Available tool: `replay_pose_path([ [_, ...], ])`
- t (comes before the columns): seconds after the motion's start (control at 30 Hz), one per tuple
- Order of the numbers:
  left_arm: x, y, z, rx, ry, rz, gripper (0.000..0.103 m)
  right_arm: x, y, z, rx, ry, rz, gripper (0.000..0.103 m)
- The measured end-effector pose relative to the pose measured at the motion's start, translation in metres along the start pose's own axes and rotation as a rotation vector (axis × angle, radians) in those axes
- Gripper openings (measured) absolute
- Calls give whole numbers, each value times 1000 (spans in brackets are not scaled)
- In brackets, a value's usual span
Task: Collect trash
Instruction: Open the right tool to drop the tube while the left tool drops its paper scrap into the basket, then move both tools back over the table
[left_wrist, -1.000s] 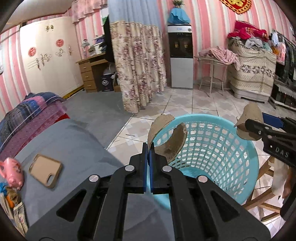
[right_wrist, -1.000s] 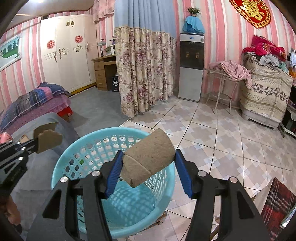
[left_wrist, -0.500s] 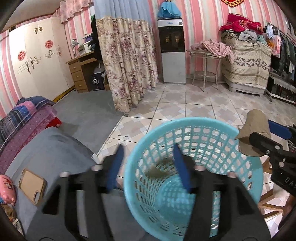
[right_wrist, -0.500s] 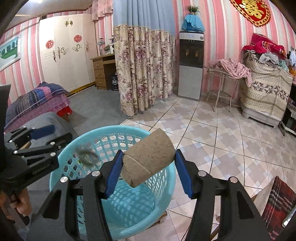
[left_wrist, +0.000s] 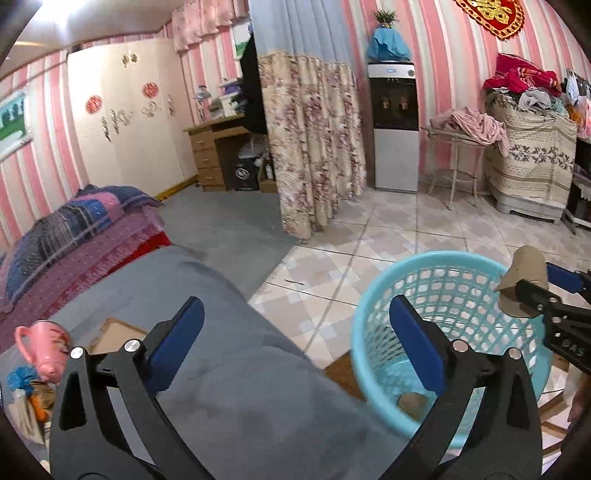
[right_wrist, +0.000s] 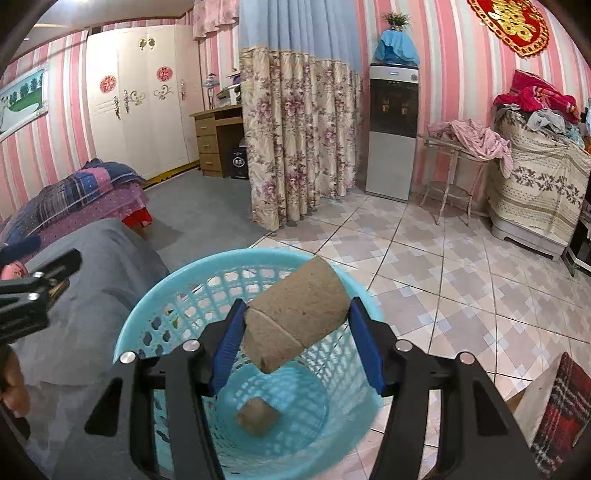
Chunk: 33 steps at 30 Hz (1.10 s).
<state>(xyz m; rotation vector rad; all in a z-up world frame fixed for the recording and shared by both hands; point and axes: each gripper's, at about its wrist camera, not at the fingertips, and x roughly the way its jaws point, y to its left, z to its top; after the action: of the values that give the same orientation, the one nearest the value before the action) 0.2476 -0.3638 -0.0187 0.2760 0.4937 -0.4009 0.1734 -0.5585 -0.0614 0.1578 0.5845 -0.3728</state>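
Note:
A turquoise mesh basket (right_wrist: 155, 295) stands on the tiled floor beside the grey-covered bed. A crumpled brown cardboard piece (right_wrist: 258, 421) lies on its bottom and also shows in the left wrist view (left_wrist: 412, 404). My right gripper (right_wrist: 297, 317) is shut on a brown cardboard tube (right_wrist: 295, 332), held tilted above the basket's opening. In the left wrist view that tube (left_wrist: 524, 280) hangs over the basket's far rim (left_wrist: 436, 254). My left gripper (left_wrist: 295, 314) hovers at the basket's left side over the grey cover. Its jaws are opening wide, with nothing between them.
The grey cover (left_wrist: 240, 369) carries a pink mug (left_wrist: 44, 350), a tan flat case (left_wrist: 110, 332) and small clutter at the left. A floral curtain (right_wrist: 295, 140), a water dispenser (right_wrist: 393, 129) and open tiled floor lie beyond. A plaid-covered stool (right_wrist: 554, 406) sits at the right.
My left gripper opened and let go of the flattened cardboard piece, which now lies in the basket. It then drew back left over the grey cover. The right gripper still holds the tube.

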Motion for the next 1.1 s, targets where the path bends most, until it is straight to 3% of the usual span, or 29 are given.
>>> replay_pose_path([
  [0.1,-9,8,-4,-5,-17,27,97,9,10,-4,9,10,-7,61],
  [0.23,-14,24,-7,-50,-10,21,97,22,13,-8,43,34,-12,80],
  [0.43,-20,44,-12,-106,-8,48,97,27,12,-10,63,51,-40,95],
  [0.73,-38,70,-25,-172,3,112,98,7,35,0,32,9,-24,97],
  [1.1,-95,131,-73,-266,32,214,98,-34,120,-7,-140,-44,100,97],
])
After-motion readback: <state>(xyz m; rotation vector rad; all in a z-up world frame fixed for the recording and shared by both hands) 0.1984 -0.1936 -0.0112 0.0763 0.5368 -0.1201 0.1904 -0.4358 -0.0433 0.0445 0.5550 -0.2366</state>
